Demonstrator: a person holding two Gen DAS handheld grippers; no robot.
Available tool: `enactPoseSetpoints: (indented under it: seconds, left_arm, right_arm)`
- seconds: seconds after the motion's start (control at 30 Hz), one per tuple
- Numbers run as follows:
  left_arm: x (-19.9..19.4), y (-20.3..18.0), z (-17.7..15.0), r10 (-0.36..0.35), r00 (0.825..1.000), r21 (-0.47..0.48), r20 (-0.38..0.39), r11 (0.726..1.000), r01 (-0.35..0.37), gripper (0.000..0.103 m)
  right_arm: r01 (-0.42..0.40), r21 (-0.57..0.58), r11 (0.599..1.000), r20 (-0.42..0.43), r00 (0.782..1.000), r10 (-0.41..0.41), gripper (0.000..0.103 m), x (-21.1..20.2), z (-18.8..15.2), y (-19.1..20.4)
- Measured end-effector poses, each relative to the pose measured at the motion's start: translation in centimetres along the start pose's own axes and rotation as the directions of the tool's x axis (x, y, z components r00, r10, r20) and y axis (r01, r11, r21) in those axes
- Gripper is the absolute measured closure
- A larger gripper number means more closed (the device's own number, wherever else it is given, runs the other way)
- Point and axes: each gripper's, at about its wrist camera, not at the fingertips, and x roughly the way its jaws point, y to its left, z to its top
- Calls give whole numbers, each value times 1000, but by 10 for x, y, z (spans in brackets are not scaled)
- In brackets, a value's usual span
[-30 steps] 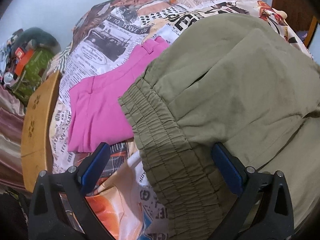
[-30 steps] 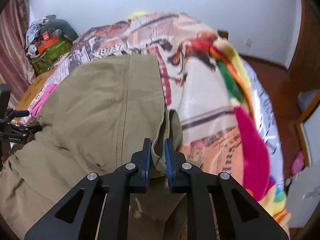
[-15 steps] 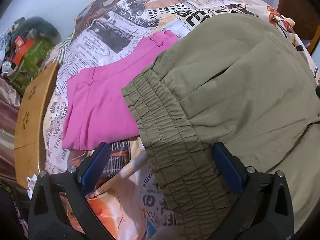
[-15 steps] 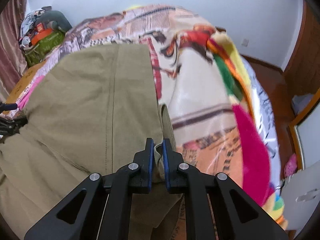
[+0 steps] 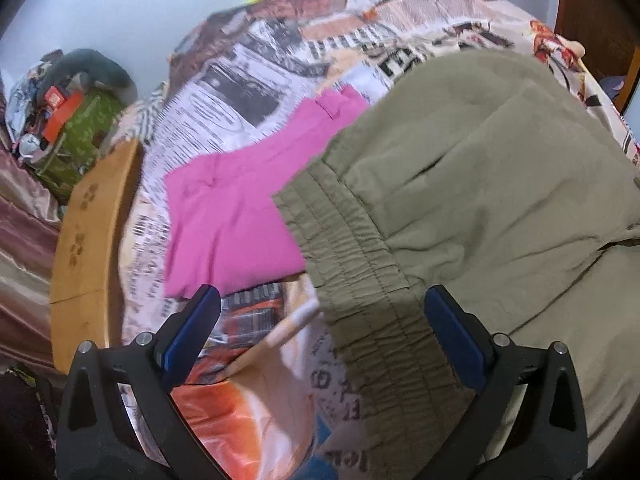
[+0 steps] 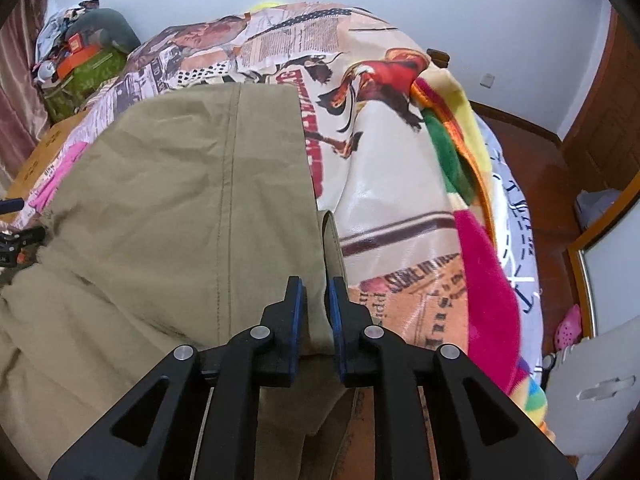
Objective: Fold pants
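Olive green pants (image 5: 460, 184) lie folded over on the bed, with the elastic waistband (image 5: 360, 280) toward my left gripper. My left gripper (image 5: 320, 312) is open, its jaws wide apart over the waistband end and holding nothing. In the right wrist view the pants (image 6: 180, 184) spread across the left half of the frame. My right gripper (image 6: 316, 300) is shut on the hem edge of the pants at their right side. The left gripper also shows in the right wrist view (image 6: 16, 236) at the far left edge.
Folded pink pants (image 5: 240, 200) lie on the newspaper-print bedspread (image 5: 248, 80) left of the olive pair. A wooden bed board (image 5: 88, 248) runs along the left. A cluttered green bag (image 6: 84, 68) stands by the wall. A bright blanket (image 6: 472, 208) drapes the bed's right side.
The left gripper has drifted a little, with the waistband sliding right in its view. The right gripper stays shut on the hem and has moved closer to the bed.
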Motion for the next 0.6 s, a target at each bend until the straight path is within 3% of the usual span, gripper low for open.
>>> enactPoseSetpoints:
  seconds: [0.13, 0.2, 0.4, 0.6]
  left_arm:
    - [-26, 11, 4, 5, 998, -25, 57, 1000, -4, 0]
    - [-41, 18, 8, 2, 996, -50, 94, 999, 3, 0]
    - [-70, 39, 25, -11, 986, -110, 167, 993, 30, 0]
    - [-74, 50, 44, 30, 979, -114, 201, 993, -7, 0]
  right_arm:
    - [0, -15, 1000, 62, 998, 1, 61, -29, 9, 8]
    - [-2, -27, 1000, 99, 995, 5, 56, -42, 15, 13]
    - [-38, -52, 998, 195, 980, 47, 46, -75, 44, 30]
    - [-68, -52, 996, 264, 961, 79, 43, -84, 72, 41]
